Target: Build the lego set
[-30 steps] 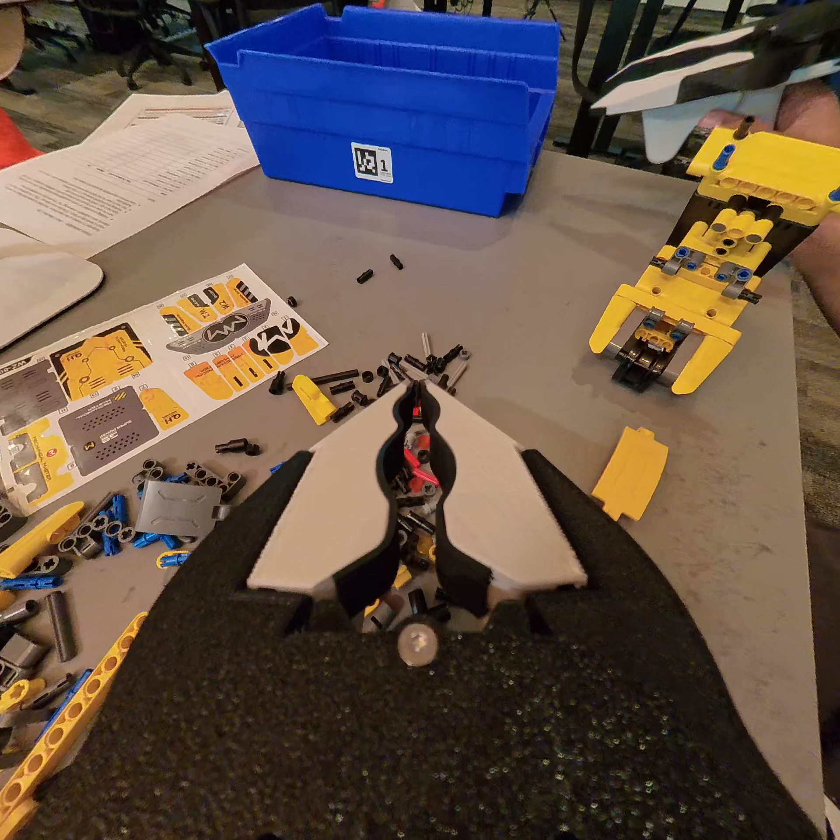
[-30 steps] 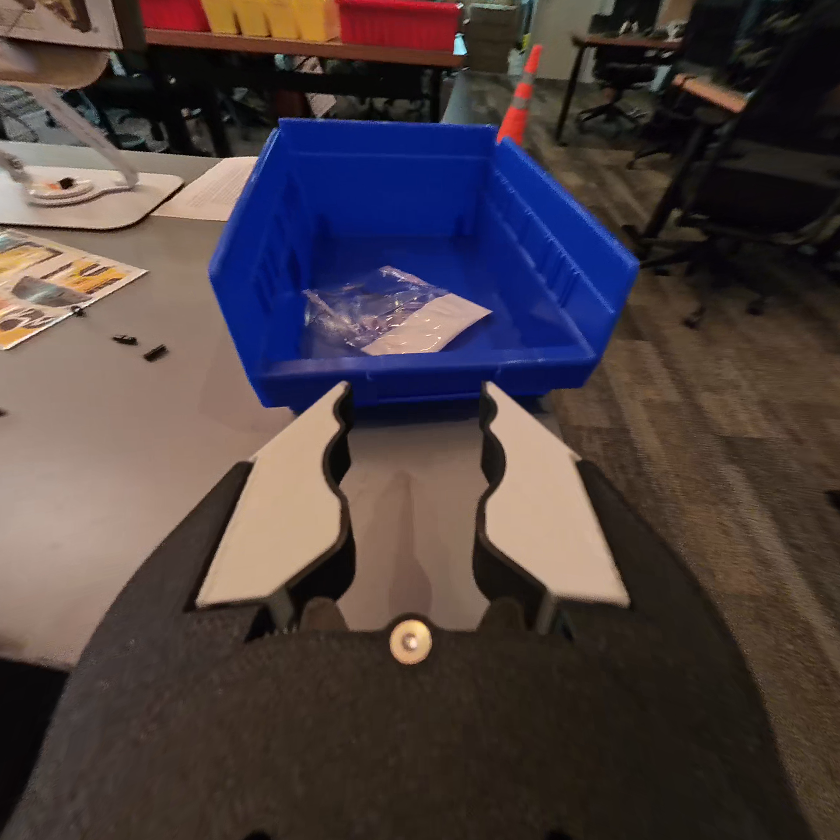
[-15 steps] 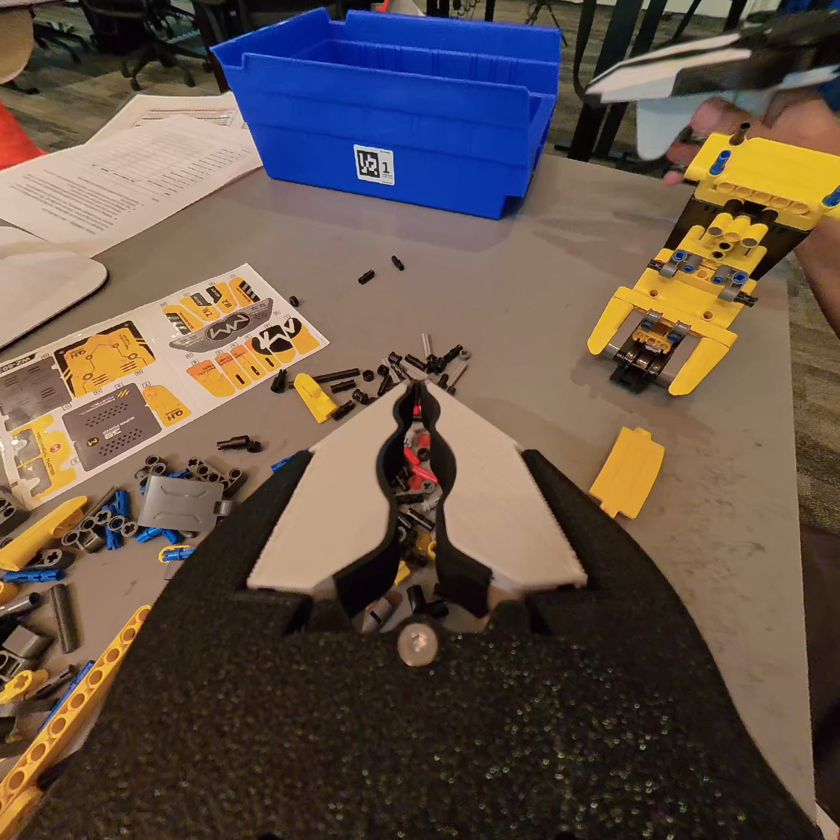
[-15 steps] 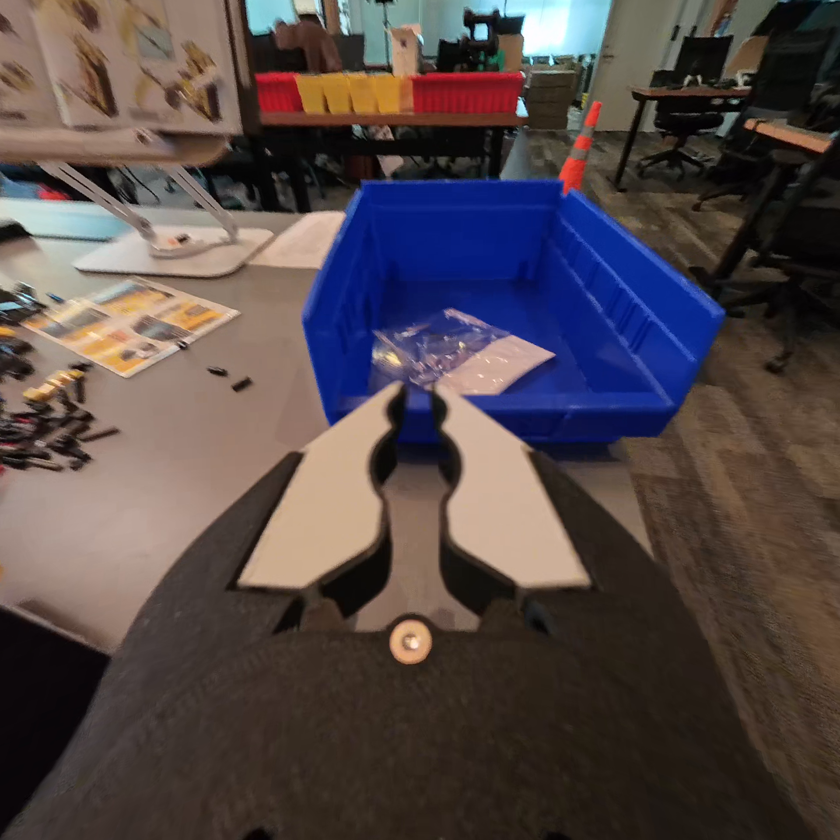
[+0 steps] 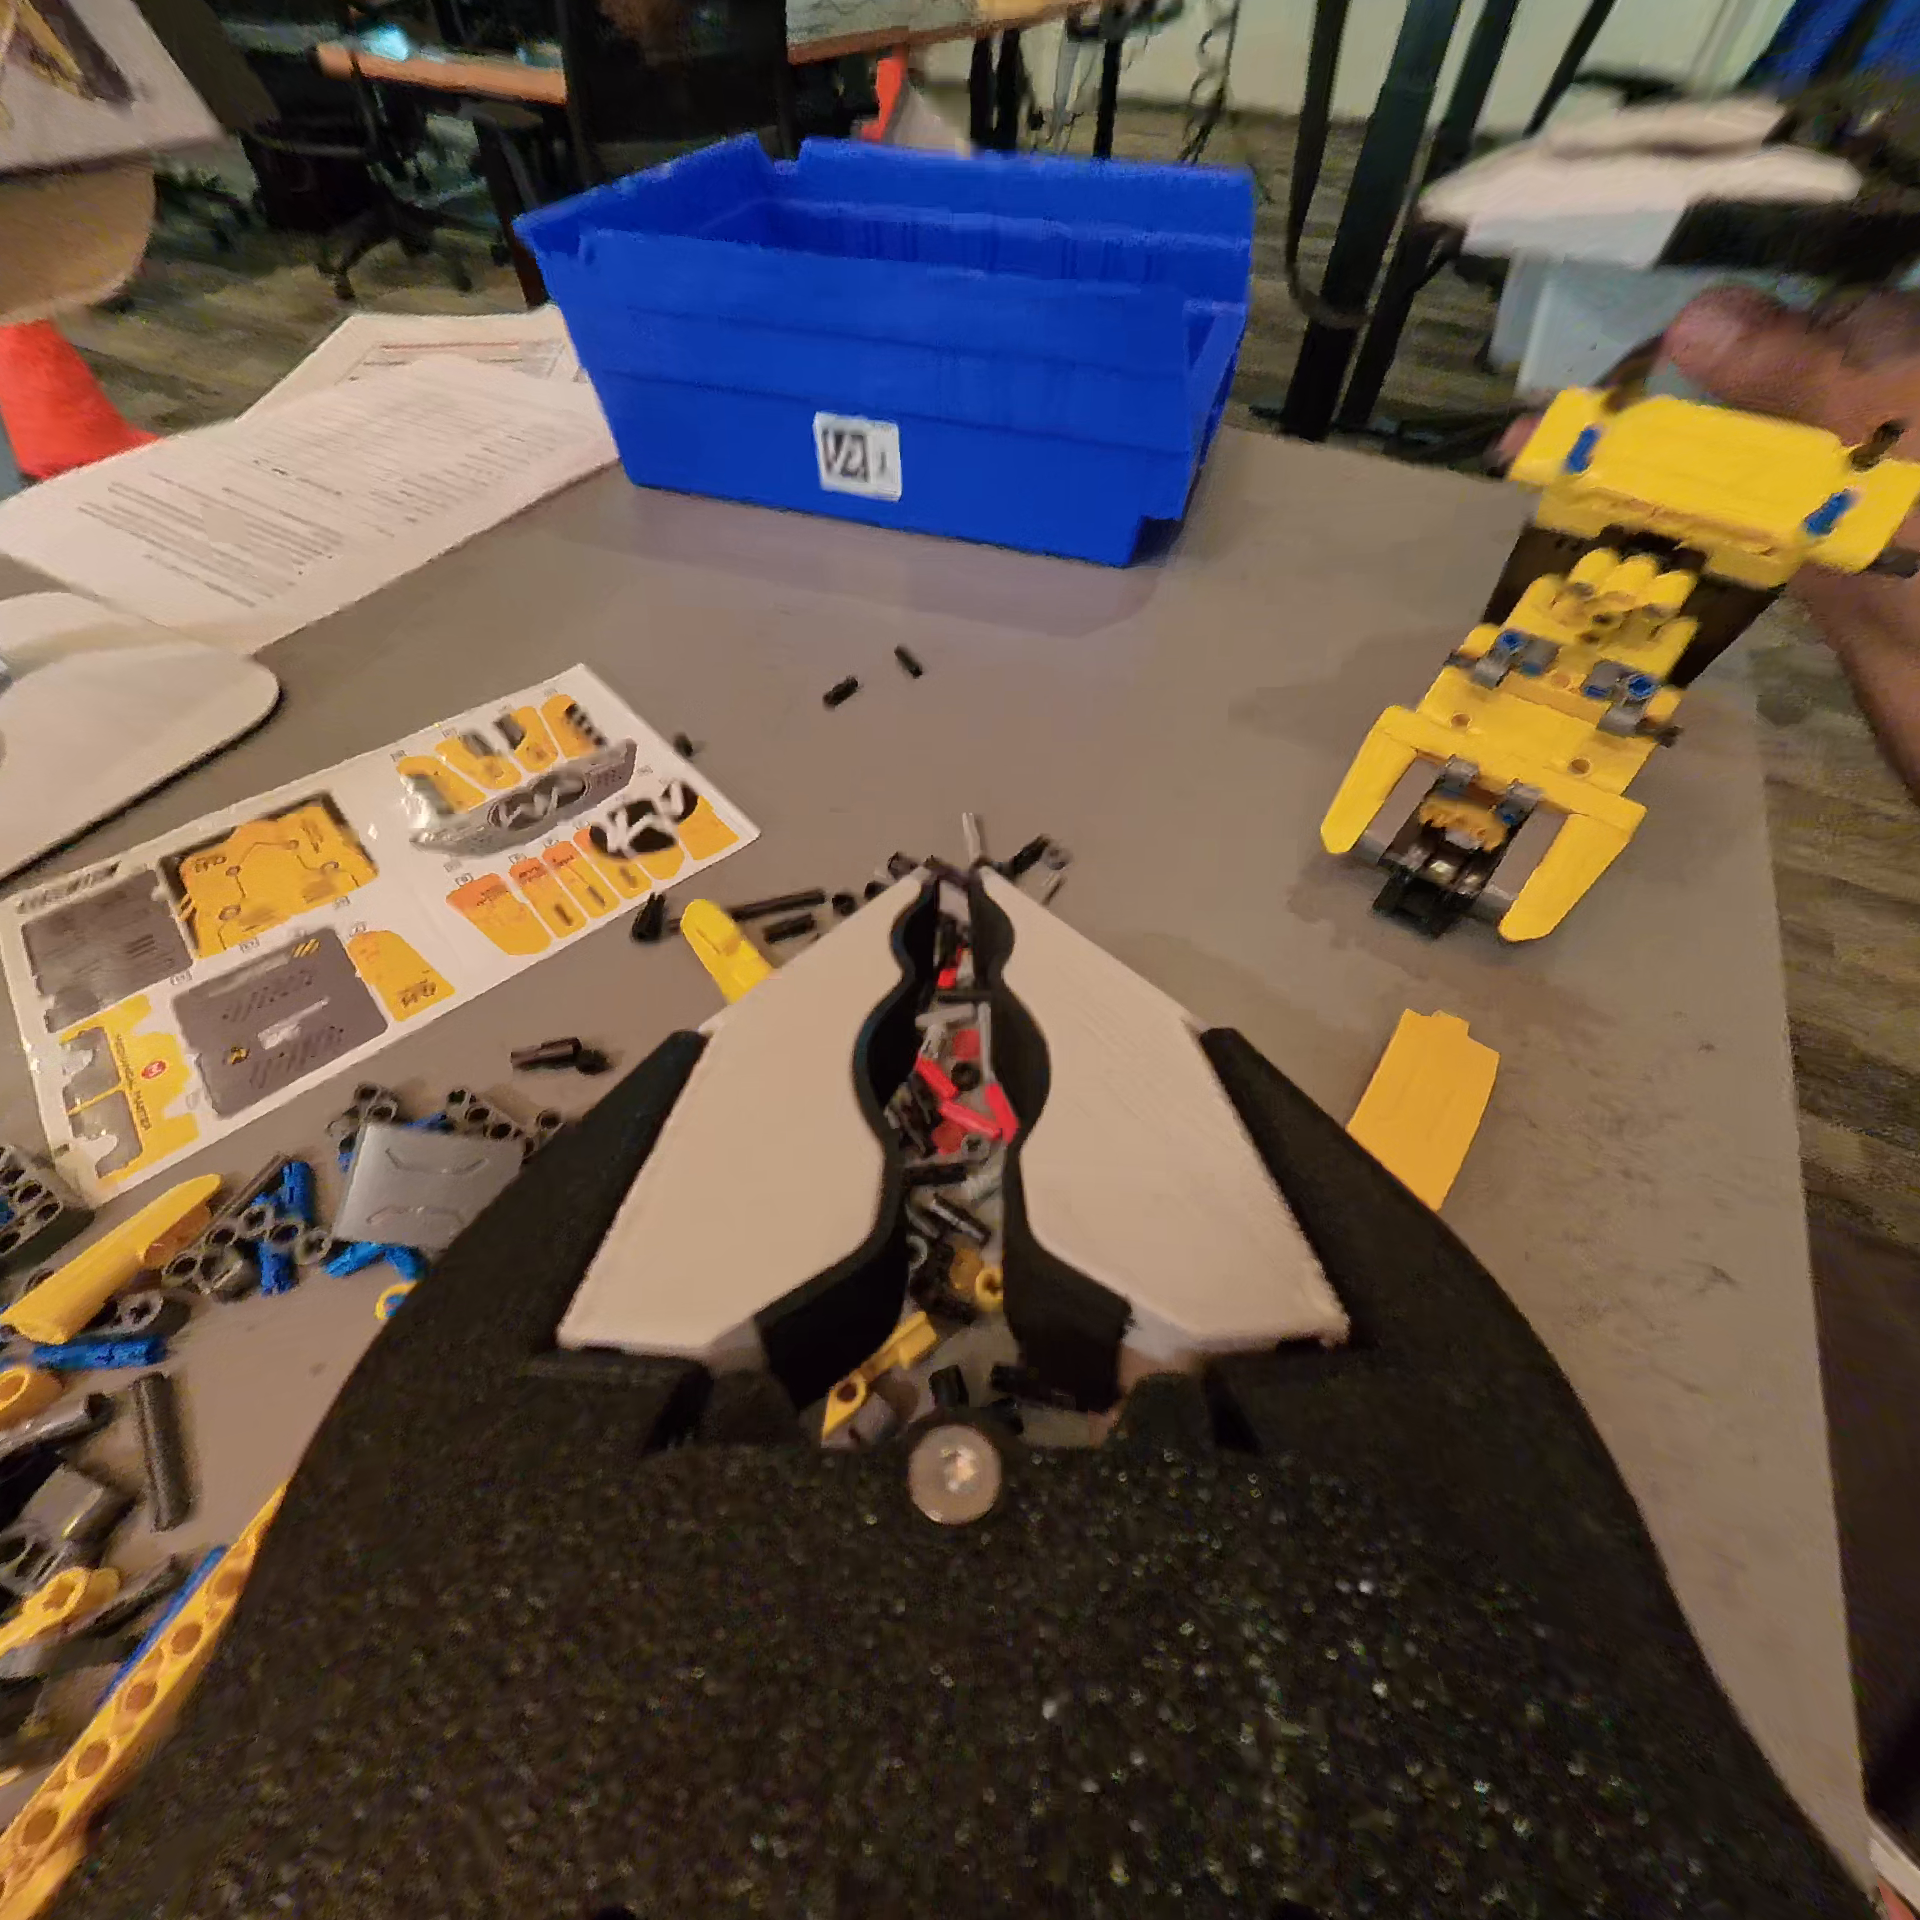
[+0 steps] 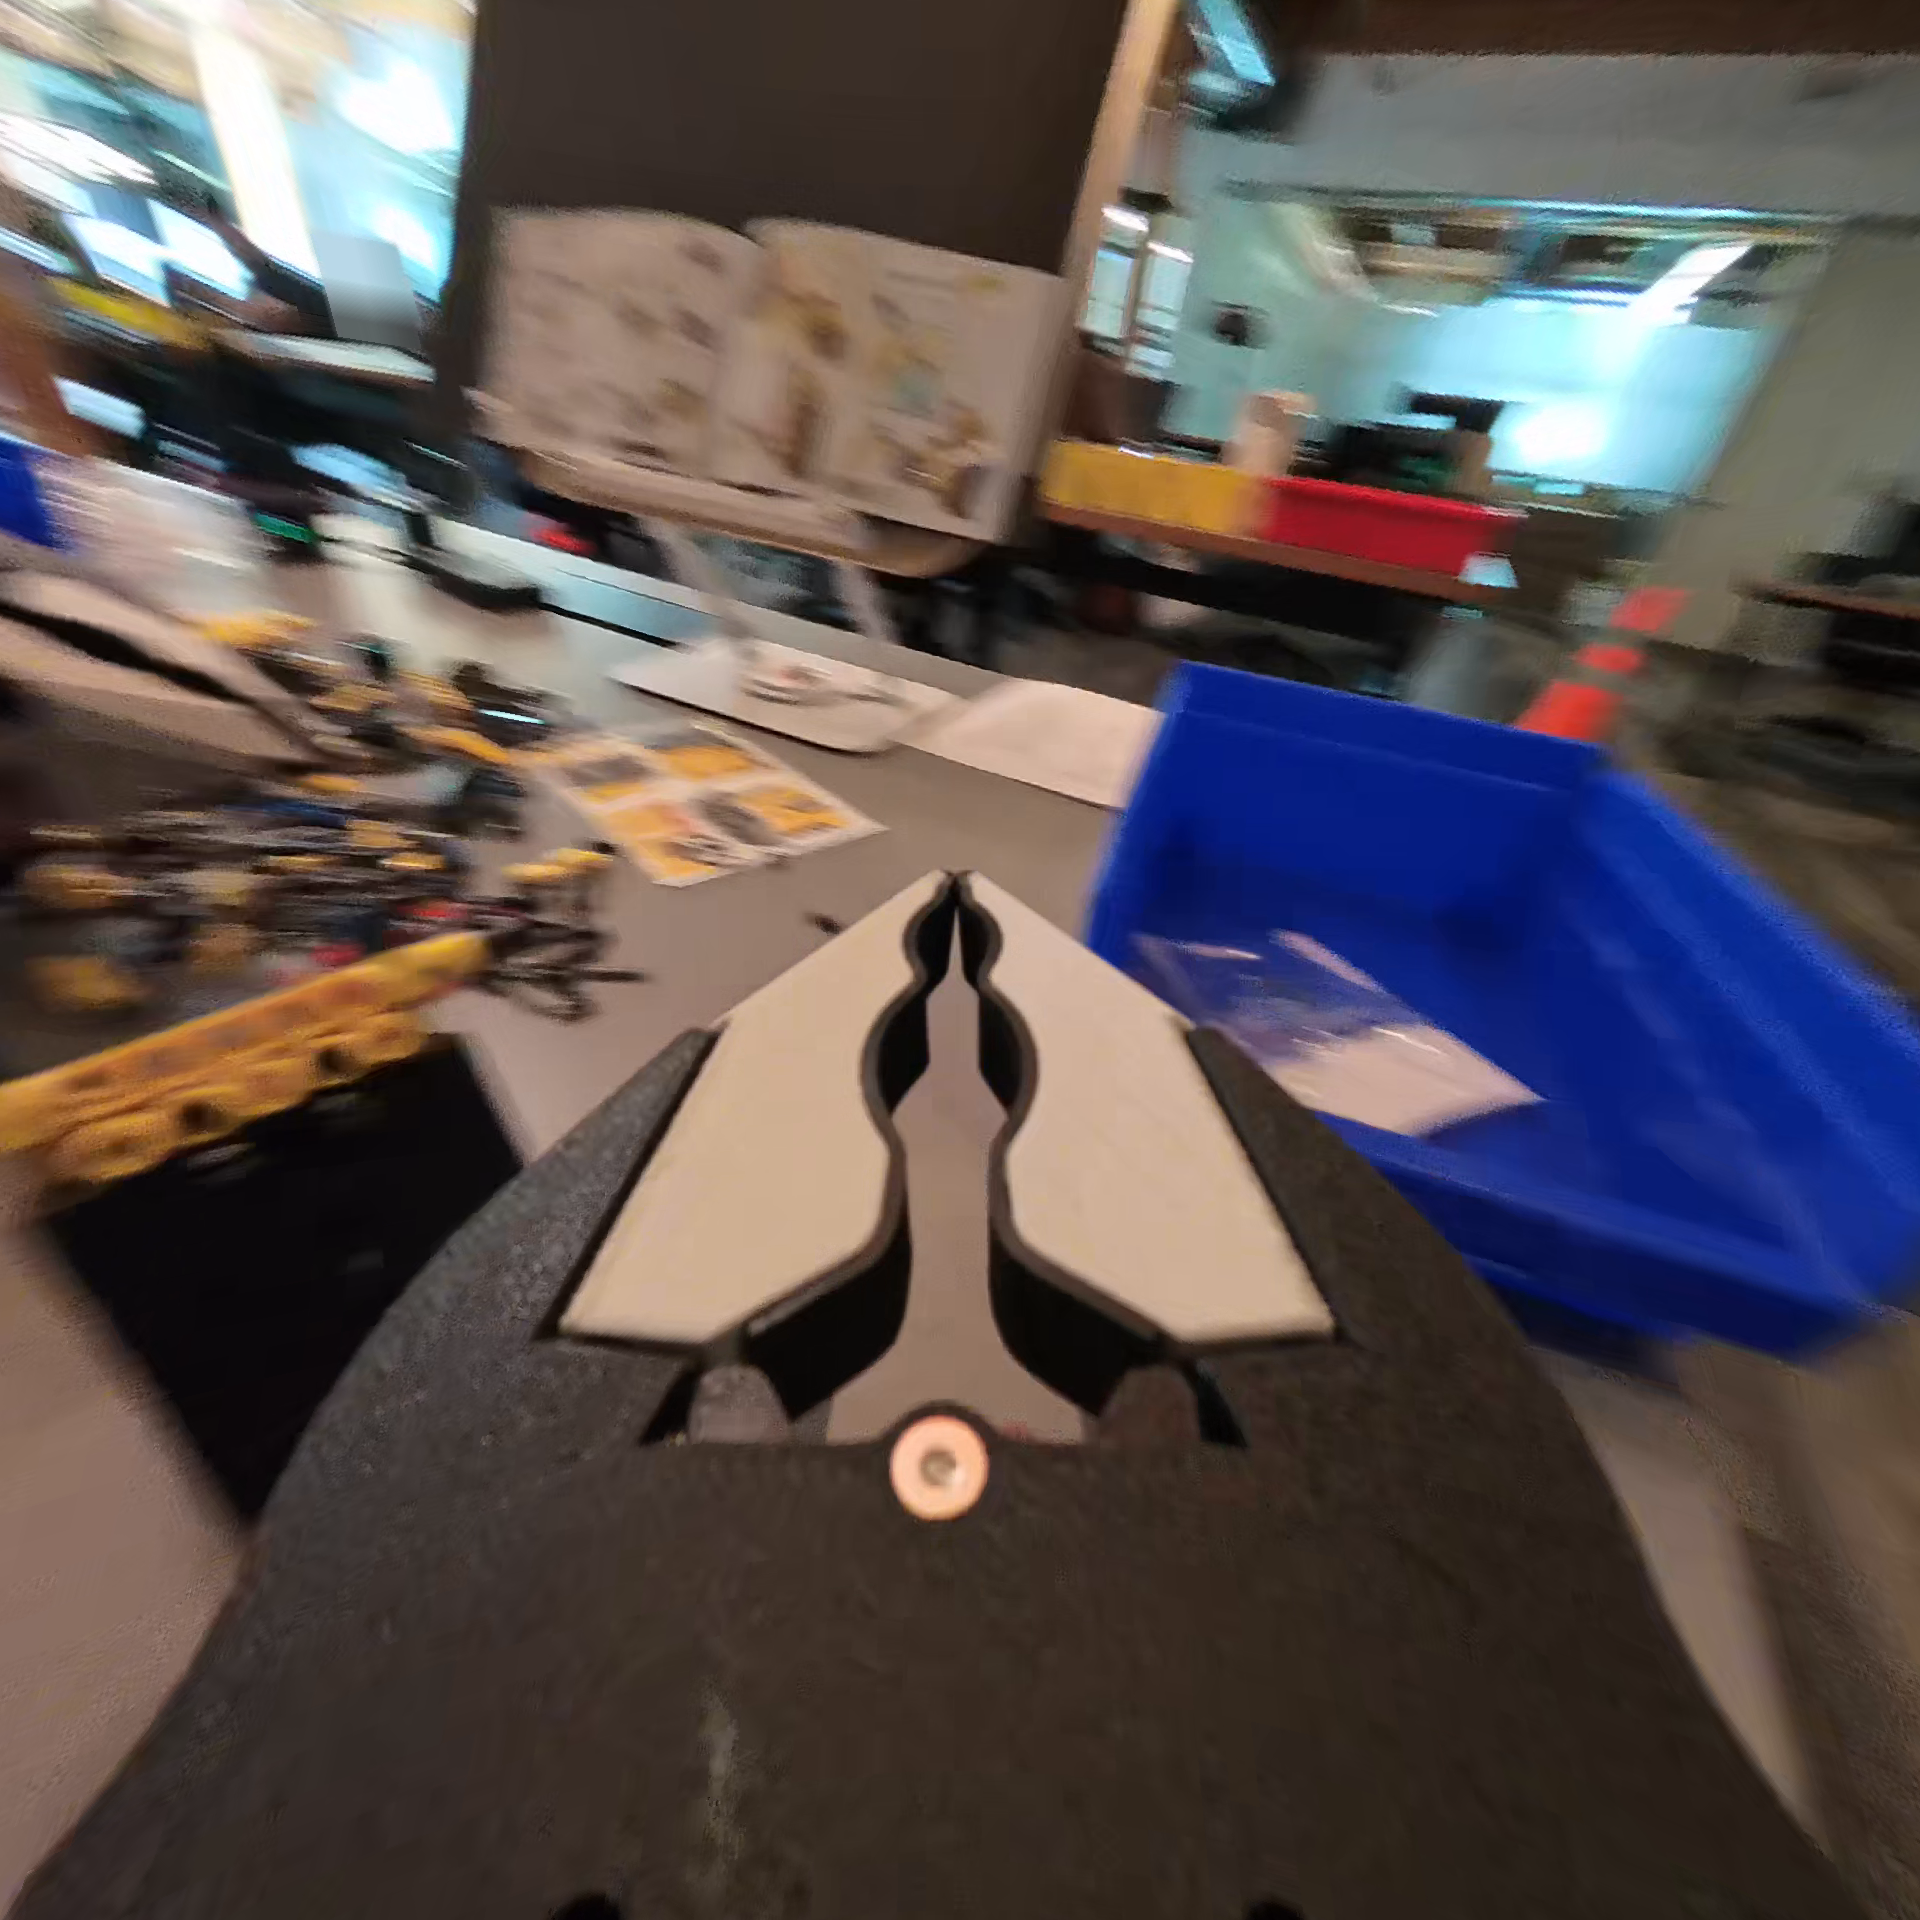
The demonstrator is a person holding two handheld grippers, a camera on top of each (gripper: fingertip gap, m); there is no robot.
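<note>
My left gripper (image 5: 951,881) hovers over a pile of small black pins (image 5: 790,904) and red pieces (image 5: 956,1101) on the grey table (image 5: 1143,707). Its fingertips stand a narrow slit apart, and I see nothing gripped between them. My right gripper (image 6: 954,883) is shut with its tips touching and nothing between them. It is above the table beside the blue bin (image 6: 1455,831). The right gripper also shows blurred at the top right of the left wrist view (image 5: 1642,177), above a yellow and black brick model (image 5: 1538,727).
The blue bin (image 5: 904,343) stands at the table's back and holds a clear plastic bag (image 6: 1320,1018). A sticker sheet (image 5: 343,904), loose yellow, blue and grey pieces (image 5: 208,1236), a yellow panel (image 5: 1423,1101) and papers (image 5: 312,488) lie around. An open booklet (image 6: 769,353) stands on a stand. There is about 25 centimeters between the tips of the two grippers.
My right gripper closed on air and swung left, away from facing the blue bin. My left gripper's tips parted slightly and it stayed over the pin pile.
</note>
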